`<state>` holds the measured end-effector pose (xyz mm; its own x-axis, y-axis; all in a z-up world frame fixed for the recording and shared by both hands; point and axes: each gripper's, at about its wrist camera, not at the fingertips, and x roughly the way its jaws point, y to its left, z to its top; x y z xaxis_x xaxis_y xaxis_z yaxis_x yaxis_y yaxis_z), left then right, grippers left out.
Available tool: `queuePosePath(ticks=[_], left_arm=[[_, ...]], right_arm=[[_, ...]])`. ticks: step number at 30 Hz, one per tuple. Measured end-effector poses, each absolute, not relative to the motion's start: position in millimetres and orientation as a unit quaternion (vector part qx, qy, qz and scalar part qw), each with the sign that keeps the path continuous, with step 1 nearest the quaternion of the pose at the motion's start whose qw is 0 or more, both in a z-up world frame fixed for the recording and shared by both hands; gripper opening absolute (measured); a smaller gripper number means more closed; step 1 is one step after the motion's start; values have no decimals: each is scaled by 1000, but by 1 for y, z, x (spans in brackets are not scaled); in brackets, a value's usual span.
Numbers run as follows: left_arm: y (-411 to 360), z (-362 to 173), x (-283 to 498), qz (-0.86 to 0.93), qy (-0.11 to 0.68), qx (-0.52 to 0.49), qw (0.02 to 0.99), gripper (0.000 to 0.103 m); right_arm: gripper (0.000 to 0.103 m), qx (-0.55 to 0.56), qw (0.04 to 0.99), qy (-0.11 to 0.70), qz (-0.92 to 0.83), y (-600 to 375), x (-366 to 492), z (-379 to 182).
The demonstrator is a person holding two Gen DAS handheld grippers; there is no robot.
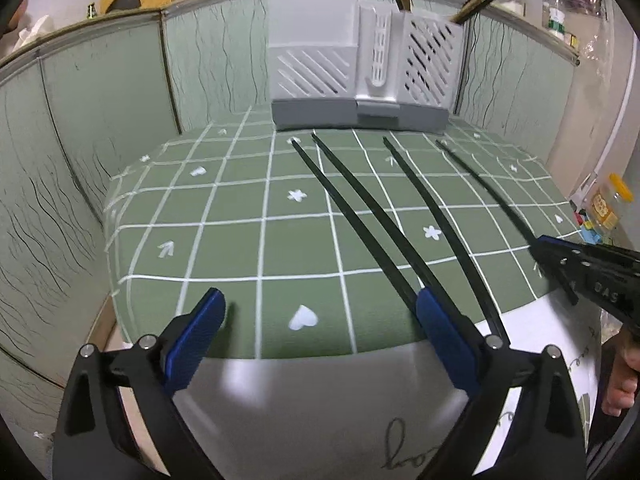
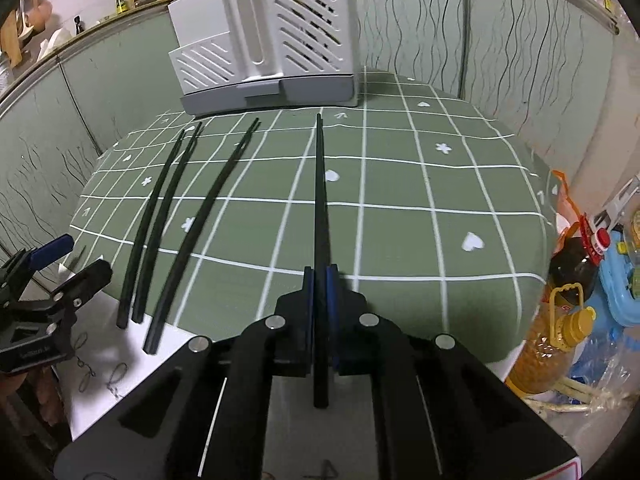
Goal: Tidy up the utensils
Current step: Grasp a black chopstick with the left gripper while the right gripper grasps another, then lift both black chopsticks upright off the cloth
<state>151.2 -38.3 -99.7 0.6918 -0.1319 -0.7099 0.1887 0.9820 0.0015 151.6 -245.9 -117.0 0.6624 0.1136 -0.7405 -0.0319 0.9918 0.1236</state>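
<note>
- The right gripper (image 2: 320, 276) had its blue pads pressed together on a black chopstick (image 2: 321, 200), pinching it near the thick end; the butt stuck back past the pads toward the camera and the thin tip pointed at the utensil holder (image 2: 264, 40).
- In the left wrist view that gripper (image 1: 538, 242) came in from the right edge, angled down at the cloth, with a person's fingers (image 1: 622, 380) showing beneath it.
- The left gripper (image 1: 320, 320) was tilted downward over the near table edge with its blue fingers (image 1: 196, 336) spread wide and nothing between them; its right finger sat just in front of the thick ends of two loose chopsticks.
- Three more black chopsticks (image 2: 160, 220) lay on the green checked tablecloth (image 2: 400, 220), roughly parallel, tips toward the holder, butts overhanging onto the white table (image 1: 320, 400).
- The white slotted utensil holder stood upright on its grey base at the far edge of the cloth, against the green panel wall (image 1: 100, 120), with some utensils already standing in it.
</note>
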Motion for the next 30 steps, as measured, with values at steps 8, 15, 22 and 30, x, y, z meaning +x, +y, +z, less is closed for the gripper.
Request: queuePosePath(ticks=[8, 15, 22, 30], left_arm=[[-54, -105, 160, -86, 391, 45, 915, 82], [-58, -105, 162, -74, 384, 57, 919, 46], [-49, -104, 164, -74, 374, 49, 923, 6], [-39, -100, 163, -86, 374, 25, 923, 6]], right_arm=[[6, 56, 910, 408, 39, -256, 145, -116], [6, 50, 911, 407, 41, -253, 144, -117], [6, 48, 912, 404, 39, -251, 144, -118], [6, 51, 913, 402, 47, -246, 143, -117]])
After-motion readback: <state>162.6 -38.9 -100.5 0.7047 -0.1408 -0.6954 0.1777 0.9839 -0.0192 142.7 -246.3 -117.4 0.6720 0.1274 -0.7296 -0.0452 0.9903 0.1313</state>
